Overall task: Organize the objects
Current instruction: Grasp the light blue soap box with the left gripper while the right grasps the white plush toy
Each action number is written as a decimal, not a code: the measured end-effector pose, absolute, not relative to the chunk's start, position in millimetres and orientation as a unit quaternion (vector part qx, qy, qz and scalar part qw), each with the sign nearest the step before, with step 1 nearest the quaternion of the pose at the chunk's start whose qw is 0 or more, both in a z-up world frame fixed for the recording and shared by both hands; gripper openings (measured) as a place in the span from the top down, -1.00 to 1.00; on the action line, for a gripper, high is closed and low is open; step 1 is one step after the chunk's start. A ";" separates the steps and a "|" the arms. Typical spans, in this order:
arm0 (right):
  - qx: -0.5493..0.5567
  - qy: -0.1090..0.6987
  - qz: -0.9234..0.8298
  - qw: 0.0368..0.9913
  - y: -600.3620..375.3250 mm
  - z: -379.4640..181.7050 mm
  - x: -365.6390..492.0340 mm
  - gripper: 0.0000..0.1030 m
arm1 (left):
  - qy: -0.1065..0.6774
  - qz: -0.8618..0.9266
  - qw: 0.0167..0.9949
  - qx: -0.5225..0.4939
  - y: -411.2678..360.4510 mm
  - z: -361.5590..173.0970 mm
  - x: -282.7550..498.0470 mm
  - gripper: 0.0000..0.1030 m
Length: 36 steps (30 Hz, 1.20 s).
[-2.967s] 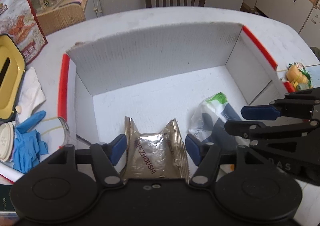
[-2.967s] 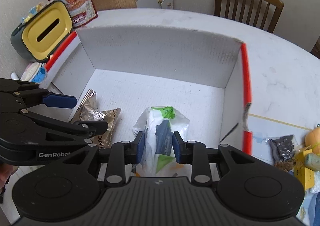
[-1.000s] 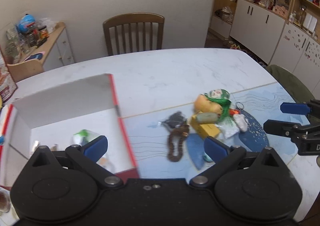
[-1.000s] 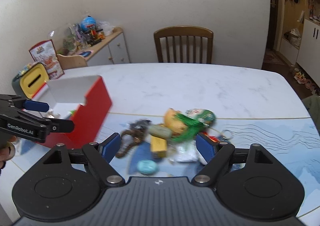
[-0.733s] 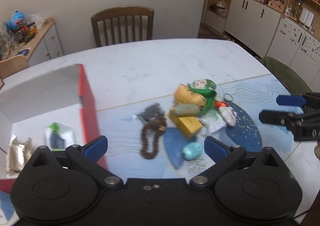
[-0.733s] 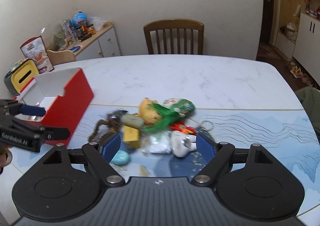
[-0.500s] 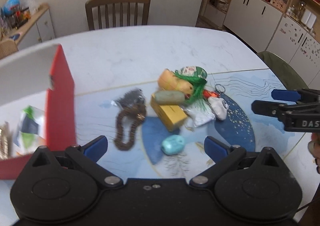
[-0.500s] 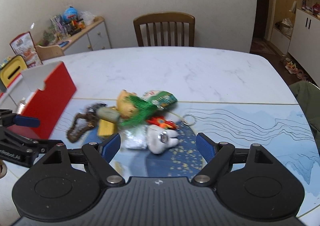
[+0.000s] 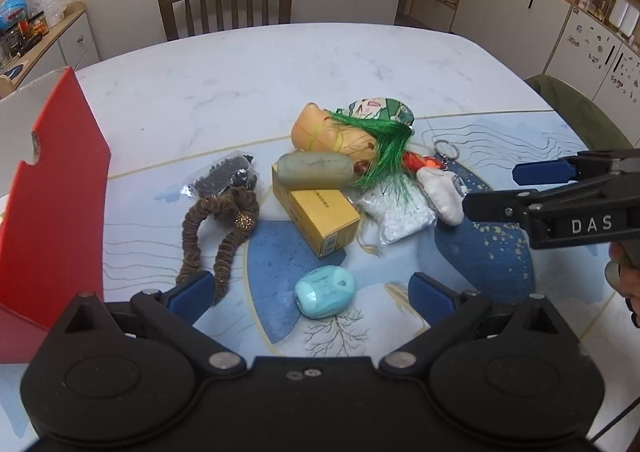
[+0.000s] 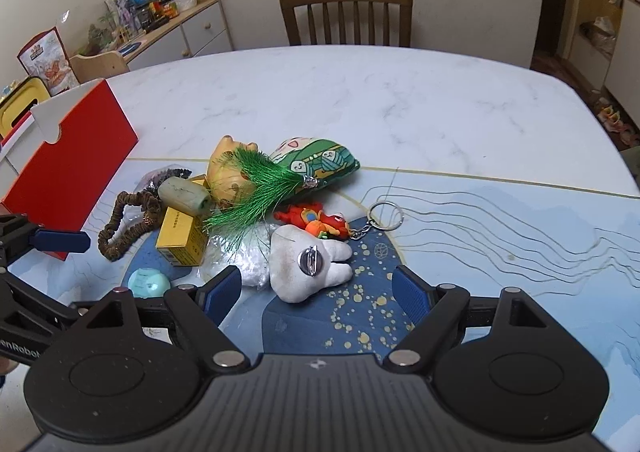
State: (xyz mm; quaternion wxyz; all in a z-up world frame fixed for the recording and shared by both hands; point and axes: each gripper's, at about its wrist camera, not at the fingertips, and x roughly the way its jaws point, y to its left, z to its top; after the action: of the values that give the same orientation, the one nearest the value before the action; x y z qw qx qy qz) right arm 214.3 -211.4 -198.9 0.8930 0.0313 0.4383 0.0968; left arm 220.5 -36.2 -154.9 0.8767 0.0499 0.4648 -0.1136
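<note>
Left tool (image 9: 310, 294): spread wide, holding nothing, poised low over the table (image 9: 248, 68) with the turquoise bead (image 9: 325, 292) between its blue pads. Right tool (image 10: 316, 290): likewise wide and unloaded, level, the white tooth plush (image 10: 308, 266) just ahead of its pads. Clutter heaped mid-table: yellow box (image 9: 316, 214), brown scrunchie (image 9: 218, 228), green-haired doll (image 9: 340, 134), bag of white beads (image 9: 400, 210). Red box (image 9: 52, 188): standing at left, well apart from the pile.

light: even, soft indoor | shadows: faint | focus: sharp centre | edges: strong fisheye bending, dark corners | glare: perhaps slight on table (image 10: 360, 92)
</note>
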 end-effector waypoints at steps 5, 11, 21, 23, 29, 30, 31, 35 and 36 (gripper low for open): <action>0.031 0.446 0.105 0.888 -210.6 -209.0 226.0 -0.60 | 0.468 -0.111 0.875 0.052 -40.0 -162.6 225.7 -0.99; 0.047 0.453 0.118 0.882 -213.5 -217.9 235.4 -0.58 | 0.472 -0.109 0.873 0.051 -41.6 -168.7 229.7 -0.92; 0.080 0.460 0.130 0.875 -216.3 -224.1 242.3 -0.29 | 0.482 -0.110 0.868 0.048 -44.4 -173.9 233.4 -0.57; 0.081 0.459 0.130 0.875 -215.8 -224.5 242.1 -0.26 | 0.483 -0.112 0.867 0.049 -44.9 -174.5 233.0 -0.43; 0.082 0.455 0.128 0.877 -214.2 -222.9 239.3 -0.04 | 0.485 -0.118 0.864 0.064 -49.4 -176.1 232.5 -0.05; 0.081 0.454 0.127 0.878 -213.6 -222.4 238.5 -0.04 | 0.484 -0.119 0.864 0.065 -49.9 -176.2 232.2 0.06; 0.080 0.453 0.126 0.879 -213.0 -222.1 237.8 -0.03 | 0.485 -0.121 0.864 0.065 -50.2 -176.1 231.9 0.11; 0.077 0.450 0.121 0.882 -212.6 -220.1 233.9 -0.01 | 0.483 -0.124 0.864 0.067 -51.2 -175.2 230.5 0.28; 0.077 0.449 0.119 0.882 -213.0 -219.4 232.7 0.00 | 0.484 -0.126 0.864 0.066 -50.8 -175.1 230.4 0.28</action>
State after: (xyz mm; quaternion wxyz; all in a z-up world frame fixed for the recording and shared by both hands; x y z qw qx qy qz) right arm 232.7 -213.0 -219.4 0.8820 0.0769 0.4495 0.1188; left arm 230.4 -50.8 -175.1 0.8637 0.0656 0.4836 -0.1257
